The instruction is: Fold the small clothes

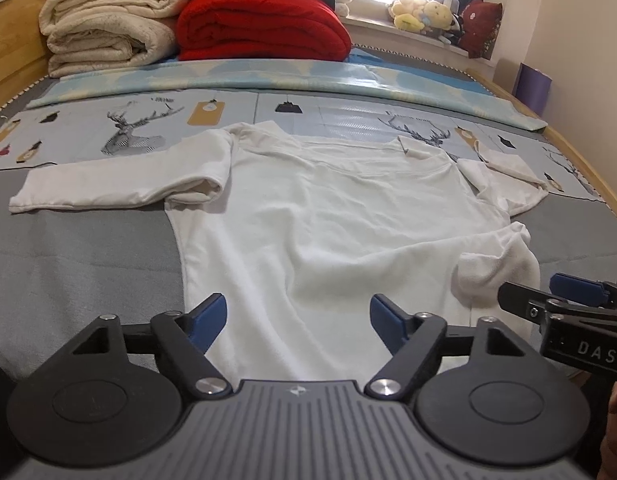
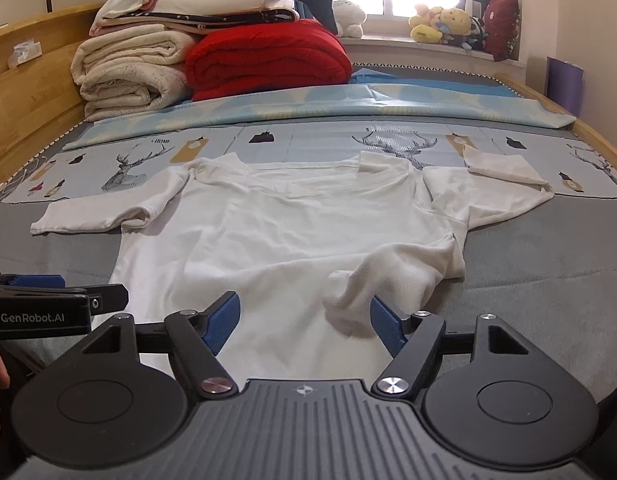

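My left gripper [image 1: 298, 318] is spread wide, its blue fingers [image 1: 207, 320] well apart, and nothing sits between them. It hovers low over the near hem of the white T-shirt [image 1: 328, 232]; from the left wrist view I cannot tell whether the fingertips touch the cloth.

My right gripper [image 2: 304, 318] is just as wide open and has hold of nothing. Its right blue finger [image 2: 386, 326] sits right beside a rumpled, raised lump of the shirt's hem corner [image 2: 348, 304]; whether it presses against the fabric I cannot tell. Its left finger is over flat white cloth.

The T-shirt lies spread on the grey bed cover [image 2: 548, 272], collar pointing away from me, bottom hem nearest my grippers. One sleeve [image 2: 100, 216] lies flat out to the left; the other sleeve [image 2: 504, 184] is bunched and partly folded over on the right. The lower right corner of the shirt is curled up over the body.

Each gripper shows at the edge of the other's view, side by side at the near hem.

At the far end of the bed sit a folded red blanket [image 2: 268, 60] and a stack of rolled cream blankets [image 2: 128, 72], touching each other, with plush toys [image 2: 444, 24] on the windowsill beyond.
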Motion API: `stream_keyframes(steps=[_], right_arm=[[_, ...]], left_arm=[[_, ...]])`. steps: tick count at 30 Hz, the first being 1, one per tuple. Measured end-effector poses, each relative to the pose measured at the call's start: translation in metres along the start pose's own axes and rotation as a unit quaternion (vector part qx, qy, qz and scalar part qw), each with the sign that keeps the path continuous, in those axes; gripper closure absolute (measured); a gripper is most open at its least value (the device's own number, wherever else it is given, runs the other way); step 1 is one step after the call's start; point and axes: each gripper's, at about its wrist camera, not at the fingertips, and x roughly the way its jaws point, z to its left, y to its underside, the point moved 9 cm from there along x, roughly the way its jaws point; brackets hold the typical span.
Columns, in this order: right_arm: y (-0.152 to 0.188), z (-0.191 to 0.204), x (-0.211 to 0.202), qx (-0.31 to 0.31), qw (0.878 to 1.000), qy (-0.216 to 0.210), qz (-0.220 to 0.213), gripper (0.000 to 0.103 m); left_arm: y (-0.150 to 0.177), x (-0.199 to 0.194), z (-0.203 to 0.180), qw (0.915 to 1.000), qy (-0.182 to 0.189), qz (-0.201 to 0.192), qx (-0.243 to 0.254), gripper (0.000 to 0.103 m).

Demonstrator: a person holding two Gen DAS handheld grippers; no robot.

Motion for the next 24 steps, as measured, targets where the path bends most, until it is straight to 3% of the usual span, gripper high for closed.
stream_keyframes(steps=[5,11,18,24], right_arm=[[-0.002,-0.002,0.001,-0.001,1.0,0.005,-0.005,0.03],[-0.01,-0.012,0.003,0.032,0.999,-0.004,-0.002,0.042],[-0.026,-0.013,-0.006,0.02,0.999,0.013,-0.033,0.048],[-0.04,-0.001,-0.011,0.011,0.998,-0.001,-0.064,0.054]], left_arm=[[0.002,0.002,-0.005,0.9999,0.012,0.009,0.007,0.039],[-0.001,0.002,-0.012,0.9993,0.034,0.01,0.013,0.049],[-0.016,-0.002,-0.012,0.9995,0.03,0.009,0.0,0.05],[-0.035,-0.009,-0.012,0.9996,0.003,-0.024,0.013,0.05]])
